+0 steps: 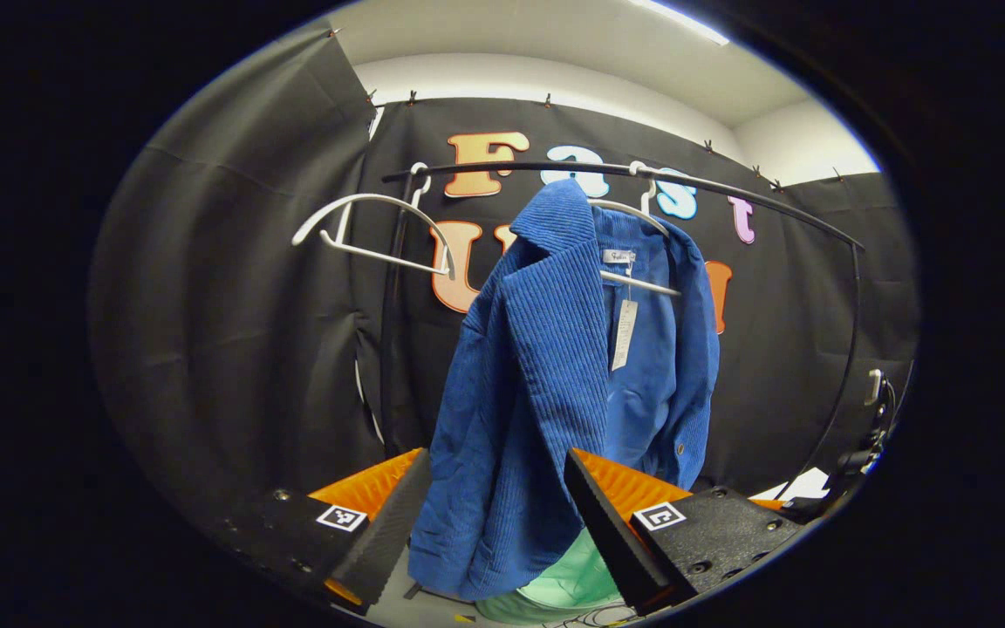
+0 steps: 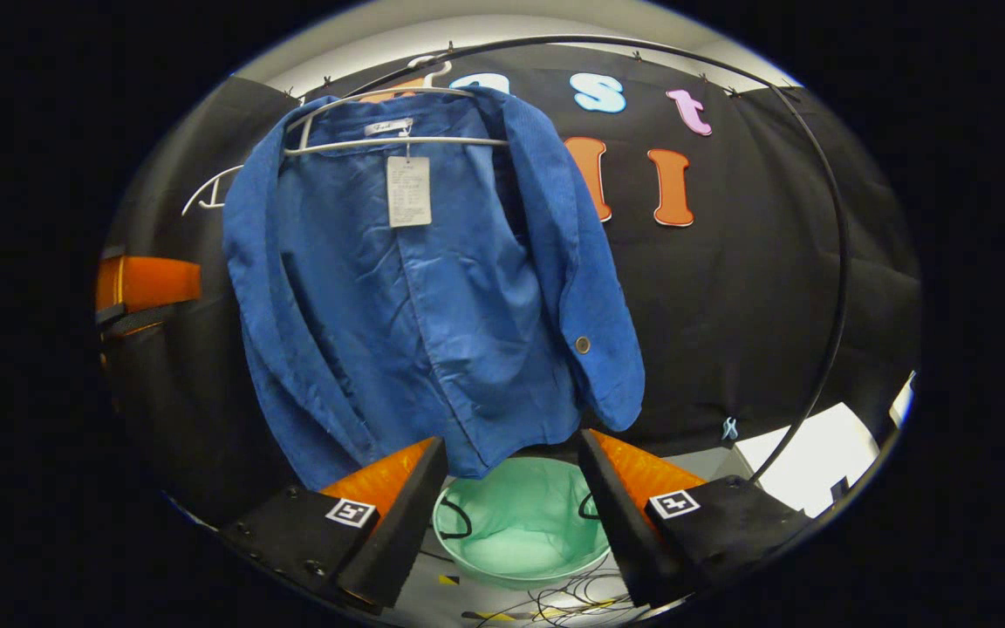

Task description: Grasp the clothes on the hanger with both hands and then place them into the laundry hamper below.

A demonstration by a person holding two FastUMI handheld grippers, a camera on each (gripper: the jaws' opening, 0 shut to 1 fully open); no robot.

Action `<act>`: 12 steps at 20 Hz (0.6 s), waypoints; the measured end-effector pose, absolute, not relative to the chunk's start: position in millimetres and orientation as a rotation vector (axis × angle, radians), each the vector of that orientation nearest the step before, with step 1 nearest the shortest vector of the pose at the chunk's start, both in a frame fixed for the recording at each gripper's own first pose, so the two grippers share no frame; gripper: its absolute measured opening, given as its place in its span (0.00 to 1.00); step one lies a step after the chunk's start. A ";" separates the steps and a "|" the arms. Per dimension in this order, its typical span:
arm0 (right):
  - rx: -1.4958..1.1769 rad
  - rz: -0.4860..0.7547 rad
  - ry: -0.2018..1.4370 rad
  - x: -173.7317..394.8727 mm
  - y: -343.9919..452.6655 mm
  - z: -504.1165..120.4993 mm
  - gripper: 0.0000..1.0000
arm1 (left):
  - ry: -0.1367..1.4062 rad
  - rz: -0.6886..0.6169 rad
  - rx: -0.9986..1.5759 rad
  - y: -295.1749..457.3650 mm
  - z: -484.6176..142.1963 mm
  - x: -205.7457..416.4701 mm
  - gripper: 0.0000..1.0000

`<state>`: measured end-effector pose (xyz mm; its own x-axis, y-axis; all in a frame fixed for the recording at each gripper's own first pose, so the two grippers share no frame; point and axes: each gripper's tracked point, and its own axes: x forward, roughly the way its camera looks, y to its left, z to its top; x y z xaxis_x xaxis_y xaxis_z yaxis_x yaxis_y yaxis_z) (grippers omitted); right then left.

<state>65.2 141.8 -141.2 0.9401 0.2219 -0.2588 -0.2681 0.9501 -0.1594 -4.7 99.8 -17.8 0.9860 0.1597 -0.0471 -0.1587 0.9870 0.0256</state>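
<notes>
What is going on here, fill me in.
A person holds a gripper in each hand in front of a blue jacket that hangs on a white hanger from a black rail. The left gripper is open with the jacket's hem between its fingers; the right gripper is open, not gripping. The green hamper waits below.

The blue corduroy jacket [image 2: 433, 296] hangs on a white plastic hanger [image 2: 398, 139] from the curved black metal rail [image 1: 729, 187], in front of the booth wall, and a second, bare white hanger [image 1: 372, 231] hangs to its left on the same rail. Below the jacket's hem stands the round pale green fabric laundry hamper [image 2: 520, 523], seen between the right gripper's [image 2: 507, 515] spread fingers. The jacket's lower edge hangs between the left gripper's [image 1: 494, 532] parted fingers.
</notes>
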 end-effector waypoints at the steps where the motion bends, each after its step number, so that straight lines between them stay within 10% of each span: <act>1: -0.199 0.244 0.258 66.0 137.6 -145.8 0.99 | 0.040 0.139 0.022 95.5 -14.6 1.5 0.96; 12: -0.257 0.346 0.041 58.5 165.5 3.8 0.98 | -0.029 0.323 -0.003 127.7 13.3 -13.1 0.94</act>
